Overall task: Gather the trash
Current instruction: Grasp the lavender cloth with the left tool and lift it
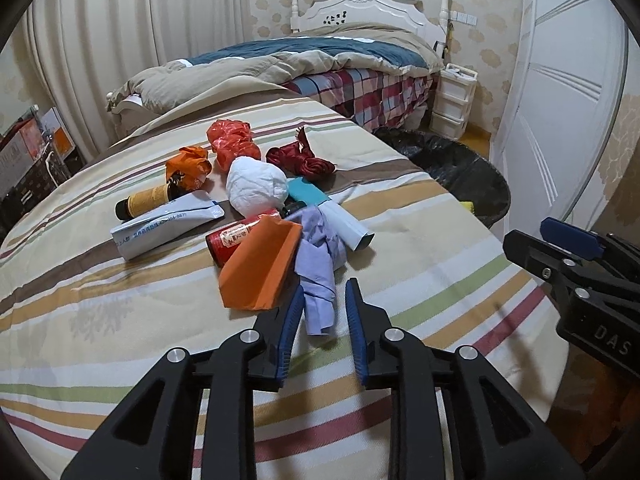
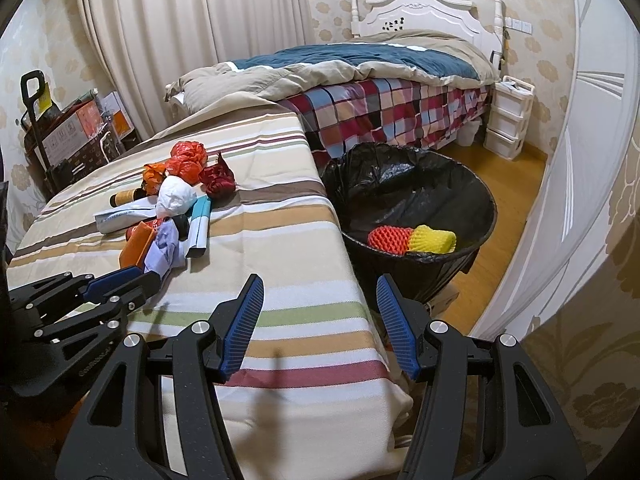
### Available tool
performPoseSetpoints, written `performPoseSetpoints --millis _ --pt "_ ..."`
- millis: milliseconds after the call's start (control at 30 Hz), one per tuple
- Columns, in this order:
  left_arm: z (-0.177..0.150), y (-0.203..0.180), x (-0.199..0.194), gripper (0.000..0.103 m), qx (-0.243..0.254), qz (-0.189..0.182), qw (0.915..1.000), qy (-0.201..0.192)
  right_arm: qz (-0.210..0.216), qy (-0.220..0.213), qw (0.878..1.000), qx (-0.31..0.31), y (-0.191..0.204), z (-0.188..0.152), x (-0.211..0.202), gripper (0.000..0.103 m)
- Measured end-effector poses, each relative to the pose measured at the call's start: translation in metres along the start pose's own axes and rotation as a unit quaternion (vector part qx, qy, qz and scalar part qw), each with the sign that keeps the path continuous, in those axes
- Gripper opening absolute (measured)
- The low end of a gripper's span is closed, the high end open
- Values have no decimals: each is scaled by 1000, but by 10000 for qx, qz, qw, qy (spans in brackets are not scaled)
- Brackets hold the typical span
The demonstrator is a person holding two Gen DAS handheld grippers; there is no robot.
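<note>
Jaws on the left gripper [image 1: 322, 312] sat slightly apart around a lilac cloth [image 1: 318, 264] without pinching it; the right gripper [image 2: 320, 320] gaped empty. Roughly ten trash pieces lay on the striped table [image 2: 280, 240], two foam nets [image 2: 412, 239] in the bin [image 2: 420, 184], one bed [image 2: 360, 76] behind.

Both views are evenly lit by warm, soft indoor light, with no glare. Faint gripper shadows fall on the striped cloth [image 2: 280, 240] at lower centre. Focus is sharp mid-frame. Fisheye bending curves the curtain [image 1: 120, 40] and door [image 1: 560, 100]; the corners go black.
</note>
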State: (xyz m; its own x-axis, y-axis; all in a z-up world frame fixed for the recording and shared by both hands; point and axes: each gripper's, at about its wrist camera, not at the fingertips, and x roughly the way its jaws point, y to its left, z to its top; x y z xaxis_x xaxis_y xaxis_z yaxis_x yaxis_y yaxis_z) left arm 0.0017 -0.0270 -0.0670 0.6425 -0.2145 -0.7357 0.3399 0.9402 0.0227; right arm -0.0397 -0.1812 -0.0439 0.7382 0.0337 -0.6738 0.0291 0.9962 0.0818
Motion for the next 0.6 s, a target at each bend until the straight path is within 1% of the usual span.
performPoseSetpoints --millis 33,100,233,367,400,433,467,500,600 --pt "0 -1 1 30 0 28 10000 34 0 -4 10000 1 0 0 0 58" --pt "1 -1 5 31 -25 66 9999 112 -1 -9 10000 10 0 0 0 58" --pt "3 2 5 39 -116 101 9998 83 18 -25 10000 60 2 -2 0 58" --pt "4 0 8 39 -110 125 9998 107 32 -23 10000 51 3 -3 0 58" --pt "4 -1 9 38 -94 128 9998 127 32 -23 10000 50 1 -3 0 58" --pt "4 -1 10 29 -70 122 9998 143 30 -21 10000 53 1 -3 0 58" --pt "3 -2 11 23 -46 112 9998 166 32 -16 10000 56 2 -4 1 58" --pt "3 -3 12 21 -21 110 9998 191 29 -15 10000 64 2 -4 1 58" --pt "3 -5 9 21 15 82 9999 128 17 -15 10000 86 3 -5 1 58"
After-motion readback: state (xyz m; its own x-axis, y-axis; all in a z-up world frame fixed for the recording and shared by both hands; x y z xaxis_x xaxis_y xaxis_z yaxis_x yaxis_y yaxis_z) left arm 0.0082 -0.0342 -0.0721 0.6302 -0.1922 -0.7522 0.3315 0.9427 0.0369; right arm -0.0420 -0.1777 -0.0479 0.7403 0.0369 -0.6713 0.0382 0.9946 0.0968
